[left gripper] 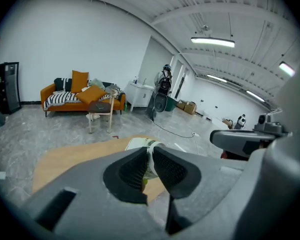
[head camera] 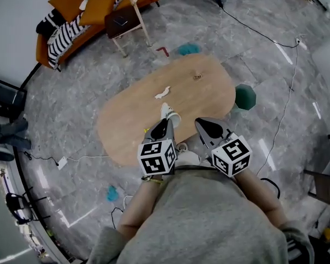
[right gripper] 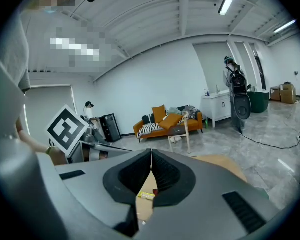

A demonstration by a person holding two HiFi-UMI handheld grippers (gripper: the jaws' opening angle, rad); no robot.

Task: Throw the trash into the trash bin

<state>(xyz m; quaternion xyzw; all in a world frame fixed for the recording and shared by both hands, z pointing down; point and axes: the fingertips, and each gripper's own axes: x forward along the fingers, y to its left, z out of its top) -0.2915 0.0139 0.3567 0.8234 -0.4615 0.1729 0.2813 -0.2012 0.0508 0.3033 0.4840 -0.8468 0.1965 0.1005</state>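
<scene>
Trouble, as I see it, begins with the oval table (head camera: 126, 125). The green trash bin (head camera: 245, 97) stands on the floor just off the table's right end, so a swing towards it could clip the edge. The left gripper (head camera: 166, 121) has its jaws clamped on a crumpled paper cup (head camera: 171, 116) above the table's near edge. The soft wall is pinched thin, so it might slip out early or fall short of the bin's small mouth. The right gripper (head camera: 204, 126) is empty, jaws pressed together. A white paper scrap (head camera: 162, 93) mid-table and a smaller bit (head camera: 197, 77) toward the far edge could be swept off by a low pass.
</scene>
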